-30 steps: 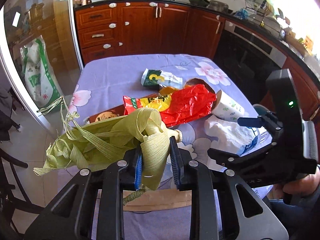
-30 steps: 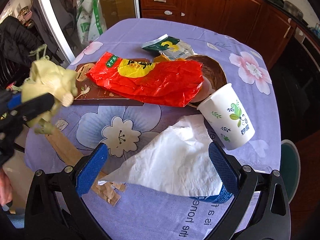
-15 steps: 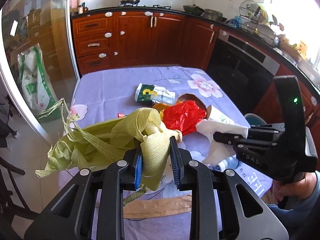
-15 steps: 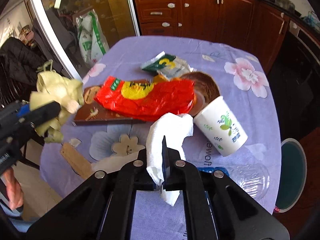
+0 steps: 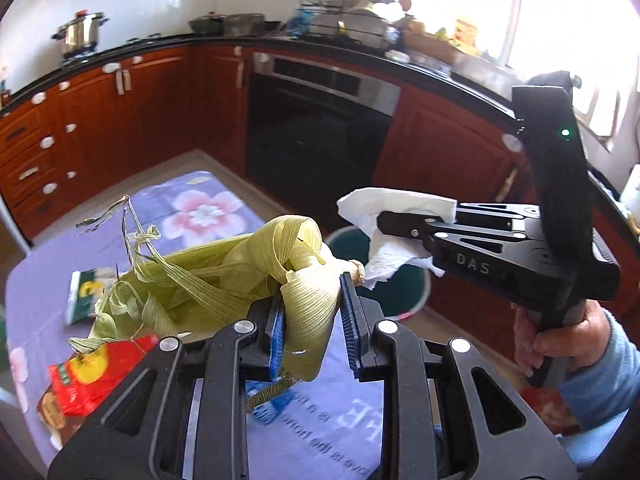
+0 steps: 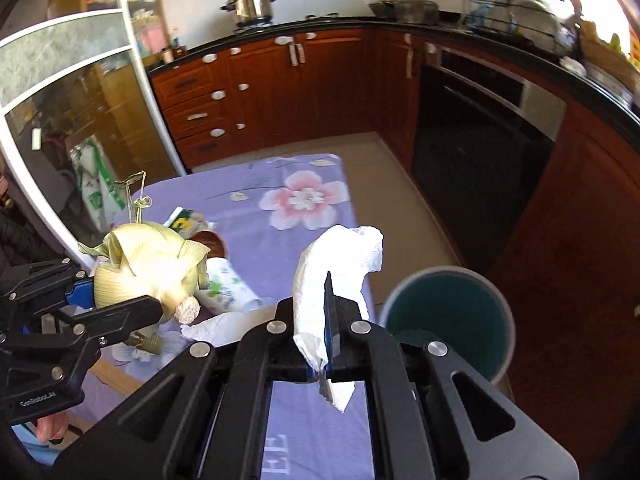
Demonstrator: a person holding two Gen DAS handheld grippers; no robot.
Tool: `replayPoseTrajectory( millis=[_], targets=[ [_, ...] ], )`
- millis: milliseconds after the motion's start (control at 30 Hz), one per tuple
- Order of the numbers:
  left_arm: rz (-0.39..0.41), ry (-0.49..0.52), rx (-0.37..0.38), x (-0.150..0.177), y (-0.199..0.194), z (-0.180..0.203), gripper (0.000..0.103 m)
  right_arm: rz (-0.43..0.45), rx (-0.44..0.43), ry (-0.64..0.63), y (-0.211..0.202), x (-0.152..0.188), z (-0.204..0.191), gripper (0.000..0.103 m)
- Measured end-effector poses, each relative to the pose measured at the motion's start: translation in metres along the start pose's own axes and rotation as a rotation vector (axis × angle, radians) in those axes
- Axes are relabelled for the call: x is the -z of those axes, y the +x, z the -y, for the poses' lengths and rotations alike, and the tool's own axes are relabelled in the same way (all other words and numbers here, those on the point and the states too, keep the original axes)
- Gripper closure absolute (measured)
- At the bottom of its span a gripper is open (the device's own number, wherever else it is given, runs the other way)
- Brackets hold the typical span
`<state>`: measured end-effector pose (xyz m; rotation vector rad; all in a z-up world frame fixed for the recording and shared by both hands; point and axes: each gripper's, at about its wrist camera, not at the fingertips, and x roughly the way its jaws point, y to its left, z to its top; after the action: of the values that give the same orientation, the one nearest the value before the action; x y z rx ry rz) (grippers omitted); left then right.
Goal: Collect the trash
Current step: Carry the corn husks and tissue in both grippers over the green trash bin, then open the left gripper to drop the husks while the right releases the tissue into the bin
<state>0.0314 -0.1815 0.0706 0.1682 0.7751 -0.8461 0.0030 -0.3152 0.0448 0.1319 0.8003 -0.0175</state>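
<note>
Right wrist view: your right gripper [image 6: 329, 354] pinches white tissue [image 6: 336, 268], pads pressed together on thin paper, tissue hanging free above table edge. Teal bin [image 6: 448, 320] stands on floor just beside table [image 6: 256, 200], to right, so likely drop target. Your left gripper [image 5: 312, 320] clamps corn husk [image 5: 224, 280] at thick folded end, jaws part-open around bulk. Both loads are clear of table. Red wrapper [image 5: 88, 372], green packet [image 5: 82, 294], paper cup [image 6: 228, 284] not yet collected.
</note>
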Motion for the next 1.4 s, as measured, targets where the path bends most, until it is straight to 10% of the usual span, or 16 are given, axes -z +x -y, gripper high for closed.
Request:
replayPoseTrajectory(
  millis=[200,600,800,933,1400],
  targets=[
    [-0.137,0.128,0.161,-0.029,0.097,0.072,0.077,-0.001,0.118,0.153,-0.002,0.023,0.102,0.1],
    [-0.374,0.11,0.224,-0.022,0.26,0.1,0.077,-0.075,0.127,0.343,0.036,0.067,0.2,0.099],
    [-0.416,0.088,0.165,-0.027,0.296,0.091,0.071,-0.111,0.09,0.366,0.07,0.062,0.212,0.099],
    [-0.387,0.098,0.107,-0.032,0.301,0.089,0.04,-0.131,0.071,0.359,0.089,0.057,0.212,0.099],
    [-0.336,0.054,0.041,-0.044,0.278,0.073,0.019,-0.173,0.045,0.357,0.115,0.052,0.211,0.096]
  ],
)
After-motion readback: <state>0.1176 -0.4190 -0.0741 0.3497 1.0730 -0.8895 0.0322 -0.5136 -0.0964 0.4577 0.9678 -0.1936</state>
